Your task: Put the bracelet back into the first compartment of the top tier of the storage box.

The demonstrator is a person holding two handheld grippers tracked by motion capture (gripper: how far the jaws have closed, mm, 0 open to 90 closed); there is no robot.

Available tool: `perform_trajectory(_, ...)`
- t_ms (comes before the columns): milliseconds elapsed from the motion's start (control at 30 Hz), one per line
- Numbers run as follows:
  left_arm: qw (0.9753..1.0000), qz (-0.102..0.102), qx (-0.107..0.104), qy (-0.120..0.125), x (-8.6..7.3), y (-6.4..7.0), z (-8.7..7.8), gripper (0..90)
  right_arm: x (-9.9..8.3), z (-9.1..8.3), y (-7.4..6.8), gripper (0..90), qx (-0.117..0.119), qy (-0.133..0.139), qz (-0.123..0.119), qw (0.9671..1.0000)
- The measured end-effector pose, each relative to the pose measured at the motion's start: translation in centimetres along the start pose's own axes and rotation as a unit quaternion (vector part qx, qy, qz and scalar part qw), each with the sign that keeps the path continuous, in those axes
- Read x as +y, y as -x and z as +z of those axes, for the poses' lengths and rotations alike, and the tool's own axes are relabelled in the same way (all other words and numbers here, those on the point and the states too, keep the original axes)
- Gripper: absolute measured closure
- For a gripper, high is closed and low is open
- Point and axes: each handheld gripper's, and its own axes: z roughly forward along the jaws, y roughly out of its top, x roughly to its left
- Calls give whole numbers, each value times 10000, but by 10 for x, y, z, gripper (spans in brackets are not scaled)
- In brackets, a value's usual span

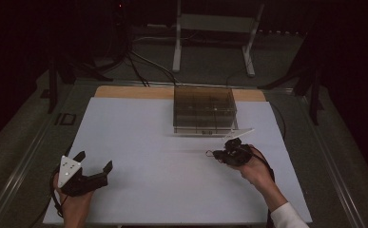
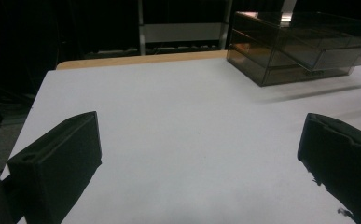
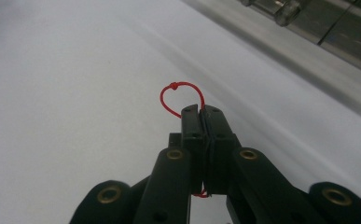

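My right gripper [image 3: 201, 111] is shut on a thin red thread loop [image 3: 169, 95], whose knotted end curls out above the jaw tips just over the white table. In the high view this gripper [image 1: 218, 154] hovers right of centre, a little in front of a smoky clear drawer box [image 1: 204, 110]. Near the front left corner my left gripper [image 1: 93, 161] rests low with its jaws wide apart. From the left gripper view, the left gripper [image 2: 199, 154] has only bare white surface between its jaws, and the drawer box [image 2: 304, 46] stands far off at the upper right.
A white sheet [image 1: 139, 156] covers the table, with a wooden strip [image 1: 134, 91] along the far edge. A drawer front with a clear knob [image 3: 286, 11] sits close to my right gripper. Behind the table stands a metal frame [image 1: 215, 28] amid cables.
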Motion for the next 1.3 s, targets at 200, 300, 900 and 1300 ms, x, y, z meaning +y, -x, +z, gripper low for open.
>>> perform_trajectory(200, 10000, -3, -1, 2, 0, 0, 0, 11, 3, -4, 2, 893, 2, 48, 21, 10000)
perform_trajectory(300, 10000, -1, 0, 0, 0, 0, 0, 11, 5, -7, 2, 893, 15, 80, 41, 10000)
perform_trajectory(900, 10000, 7, 5, -1, 0, -1, -1, 11, 17, -14, 5, 893, 104, 186, 158, 9996)
perform_trajectory(1300, 10000, -8, 10, 15, 0, -1, -1, 11, 26, -17, 7, 893, 142, 230, 216, 9994)
